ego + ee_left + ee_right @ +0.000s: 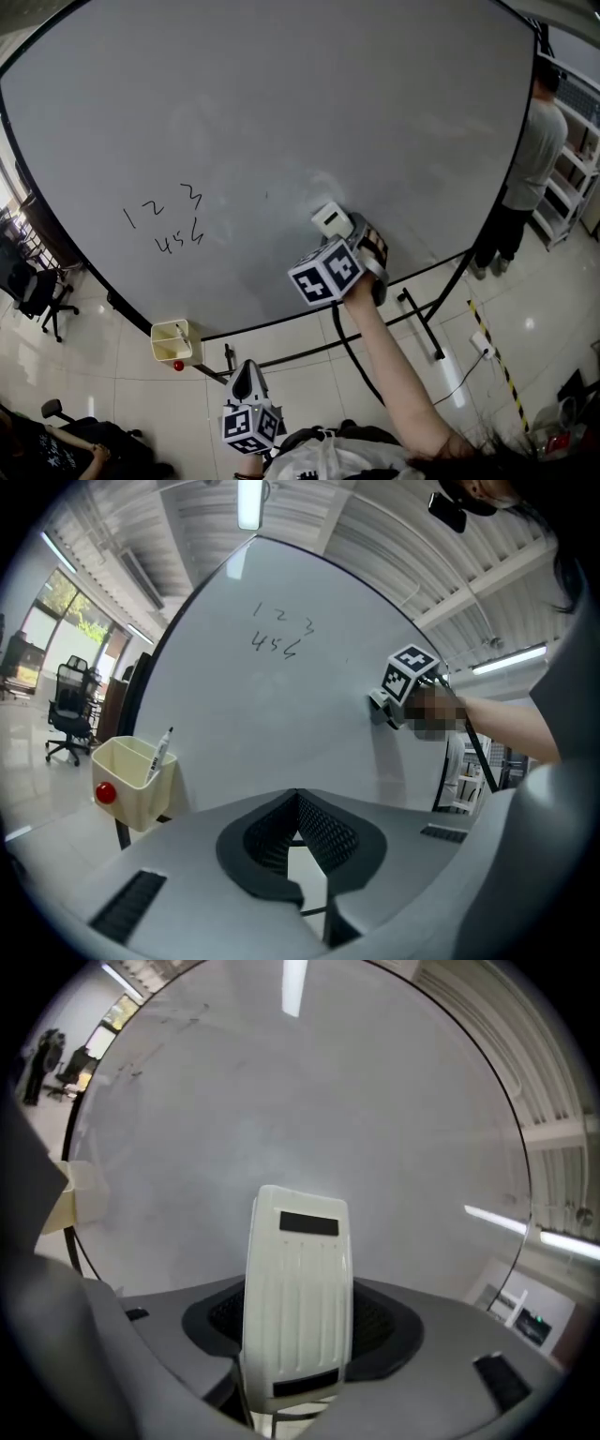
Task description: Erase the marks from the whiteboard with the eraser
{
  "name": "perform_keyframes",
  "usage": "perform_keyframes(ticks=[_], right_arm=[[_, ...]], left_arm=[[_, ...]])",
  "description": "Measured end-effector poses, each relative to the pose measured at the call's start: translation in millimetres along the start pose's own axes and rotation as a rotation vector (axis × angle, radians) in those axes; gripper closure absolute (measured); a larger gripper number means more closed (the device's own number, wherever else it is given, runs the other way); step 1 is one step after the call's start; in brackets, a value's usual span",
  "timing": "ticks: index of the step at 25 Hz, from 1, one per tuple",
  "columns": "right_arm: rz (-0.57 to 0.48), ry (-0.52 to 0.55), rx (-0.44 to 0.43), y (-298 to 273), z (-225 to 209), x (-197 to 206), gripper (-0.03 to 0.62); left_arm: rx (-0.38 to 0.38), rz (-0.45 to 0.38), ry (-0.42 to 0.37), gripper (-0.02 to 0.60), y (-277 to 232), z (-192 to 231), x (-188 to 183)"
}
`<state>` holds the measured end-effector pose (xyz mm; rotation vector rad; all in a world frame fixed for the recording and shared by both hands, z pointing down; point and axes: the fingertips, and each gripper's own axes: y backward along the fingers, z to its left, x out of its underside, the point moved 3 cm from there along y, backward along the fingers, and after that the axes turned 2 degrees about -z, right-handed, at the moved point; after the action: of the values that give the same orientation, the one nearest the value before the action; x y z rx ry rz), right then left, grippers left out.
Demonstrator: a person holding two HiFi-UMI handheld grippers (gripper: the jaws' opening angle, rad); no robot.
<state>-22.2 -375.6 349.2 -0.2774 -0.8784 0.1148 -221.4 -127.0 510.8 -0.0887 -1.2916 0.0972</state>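
1. Two rows of handwritten marks (pixel 169 223), reading 1 2 3 over 4 5 6, stand on the left part of the whiteboard (pixel 281 112), so the main wiping is not yet done as far as I can judge.
2. Faint cloudy smears show on the board around and above the eraser (pixel 330 219). This may be wiped ground, though I cannot tell what was there.
3. The right claw (pixel 298 1335) is clamped on the white eraser, one jaw on each long side. The eraser's face seems to lie against the board, low and right of centre, well apart from the marks.
4. The left claw (pixel 300 841) has its jaws drawn together with nothing between them. It hangs low, near the person's body, off the board.
5. The likely path runs leftward and slightly up across bare board, with nothing in the way.
6. The board's black frame curves close under the marks at lower left, so strokes there have little room before the edge.
7. A pale pen cup (pixel 173 339) holding a marker hangs at the bottom edge, below the marks, with a red ball at its lower side. A low sweep could catch it.
8. A person (pixel 530 169) stands beyond the board's right edge, away from the work.
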Motion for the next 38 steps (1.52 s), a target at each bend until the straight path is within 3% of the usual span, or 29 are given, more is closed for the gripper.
perform_keyframes(ticks=[3, 9, 15, 21, 28, 32, 38], right_arm=[[-0.051, 0.113, -0.021, 9.6, 19.5, -26.8, 0.312], [0.122, 0.024, 0.002, -18.2, -21.8, 29.7, 0.313], [0.049, 0.175, -0.022, -2.6, 13.9, -9.0, 0.316], [0.171, 0.092, -0.002, -21.1, -22.2, 32.6, 0.316], [0.051, 0.257, -0.040, 1.8, 32.8, -19.9, 0.315], [0.137, 0.118, -0.070, -19.6, 4.0, 19.1, 0.315], [0.334, -0.053, 0.030, -48.7, -82.4, 97.1, 0.315]], left_arm=[[0.017, -0.014, 0.018, 0.594, -3.5, -7.0, -3.4], [-0.005, -0.021, 0.023, 0.594, 4.9, 1.8, -2.5], [-0.014, -0.033, 0.046, 0.594, 0.2, 3.0, -3.2], [-0.010, -0.032, 0.037, 0.594, 3.1, 3.1, -2.7], [-0.012, -0.042, 0.049, 0.594, 1.2, 1.3, -5.0], [-0.018, -0.052, 0.039, 0.594, 5.2, 5.9, -10.3], [-0.079, -0.045, 0.047, 0.594, 19.9, 29.6, -7.1]])
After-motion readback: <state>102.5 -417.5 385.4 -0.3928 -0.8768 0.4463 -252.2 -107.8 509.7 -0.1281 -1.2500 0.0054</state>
